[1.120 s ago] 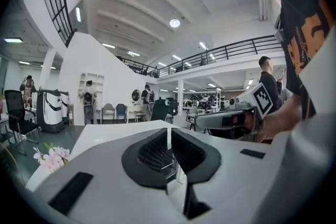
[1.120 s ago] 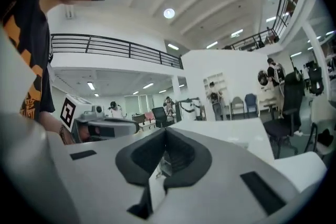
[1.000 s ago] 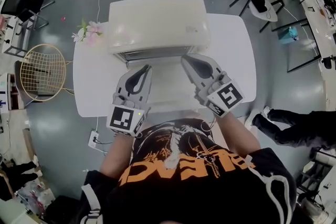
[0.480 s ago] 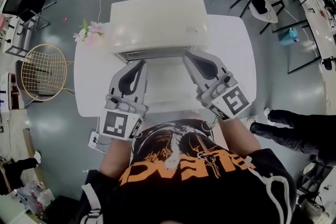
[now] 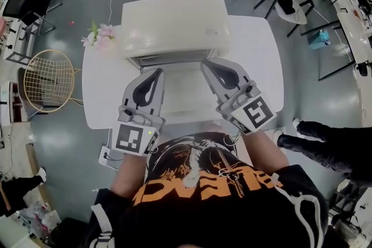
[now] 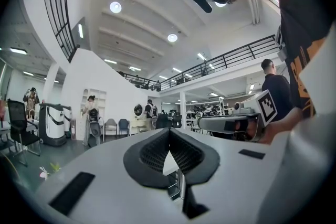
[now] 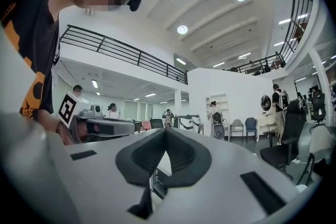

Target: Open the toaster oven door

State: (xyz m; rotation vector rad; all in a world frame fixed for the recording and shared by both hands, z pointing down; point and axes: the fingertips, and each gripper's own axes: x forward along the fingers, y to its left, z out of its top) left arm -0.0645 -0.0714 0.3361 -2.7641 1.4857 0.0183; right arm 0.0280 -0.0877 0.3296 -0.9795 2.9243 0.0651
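Both grippers have drawn slightly down the head view toward the person, and their own views have tipped up toward the ceiling. The left gripper (image 5: pixel 155 72) and right gripper (image 5: pixel 207 63) each have jaws pressed together on nothing, with their tips just below the toaster oven (image 5: pixel 173 23) at upper centre on the table (image 5: pixel 258 61). A pale panel (image 5: pixel 187 96) lies flat between them, possibly the door folded down; I cannot tell. If so, a gripper leaning on it could strain the hinge or tip the oven forward.

The left gripper (image 6: pixel 169 131) faced a bright hall, its jaws pressed together; the right gripper (image 6: pixel 206 123) hung just beside it.
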